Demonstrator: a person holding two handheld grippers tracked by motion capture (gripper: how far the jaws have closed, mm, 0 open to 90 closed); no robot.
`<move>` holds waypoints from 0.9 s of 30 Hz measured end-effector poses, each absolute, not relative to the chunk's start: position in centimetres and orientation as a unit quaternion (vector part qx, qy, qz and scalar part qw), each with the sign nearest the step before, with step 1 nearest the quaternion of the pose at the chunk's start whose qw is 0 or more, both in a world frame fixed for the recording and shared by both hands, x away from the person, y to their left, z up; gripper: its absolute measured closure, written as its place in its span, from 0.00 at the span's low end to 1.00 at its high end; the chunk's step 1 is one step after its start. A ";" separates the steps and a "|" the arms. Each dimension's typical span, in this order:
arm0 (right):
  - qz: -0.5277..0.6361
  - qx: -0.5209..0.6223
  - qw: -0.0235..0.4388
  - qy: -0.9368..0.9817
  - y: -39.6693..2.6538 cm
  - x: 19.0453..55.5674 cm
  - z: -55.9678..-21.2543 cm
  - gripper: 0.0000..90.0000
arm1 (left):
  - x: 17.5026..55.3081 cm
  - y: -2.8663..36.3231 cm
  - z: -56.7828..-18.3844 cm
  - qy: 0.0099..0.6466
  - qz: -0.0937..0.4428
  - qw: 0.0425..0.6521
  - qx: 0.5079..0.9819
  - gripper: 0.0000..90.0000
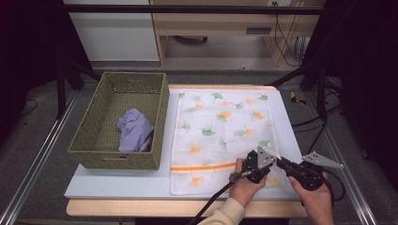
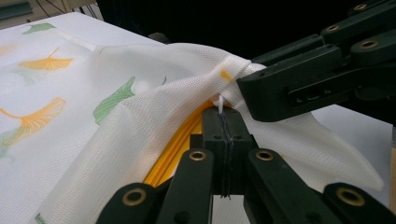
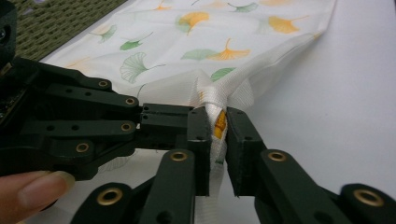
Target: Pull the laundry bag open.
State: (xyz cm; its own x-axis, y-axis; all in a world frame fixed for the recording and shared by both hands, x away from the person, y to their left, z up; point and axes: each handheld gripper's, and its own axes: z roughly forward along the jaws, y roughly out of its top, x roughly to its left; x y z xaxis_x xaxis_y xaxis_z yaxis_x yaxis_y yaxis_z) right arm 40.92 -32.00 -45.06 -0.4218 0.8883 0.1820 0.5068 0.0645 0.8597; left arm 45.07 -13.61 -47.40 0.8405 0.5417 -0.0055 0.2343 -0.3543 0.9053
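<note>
Leaf-print mesh bag (image 1: 220,136) — corner lifted

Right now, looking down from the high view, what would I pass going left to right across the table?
Woven green basket holding a crumpled lilac cloth → white mesh bag with a leaf print → left gripper, shut on the bag's zip pull → right gripper, its jaws pinching the bag's corner.
</note>
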 end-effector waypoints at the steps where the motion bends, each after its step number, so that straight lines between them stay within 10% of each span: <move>1: 0.467 0.496 0.204 0.703 -32.0 40.9 -45.1 0.92 | 45.0 -13.6 -47.4 0.242 0.147 0.514 0.810 1.00; 27: 0.447 0.498 0.218 0.710 -31.5 40.6 -44.8 0.95 | 44.2 -12.8 -48.1 0.327 0.146 0.496 0.791 1.00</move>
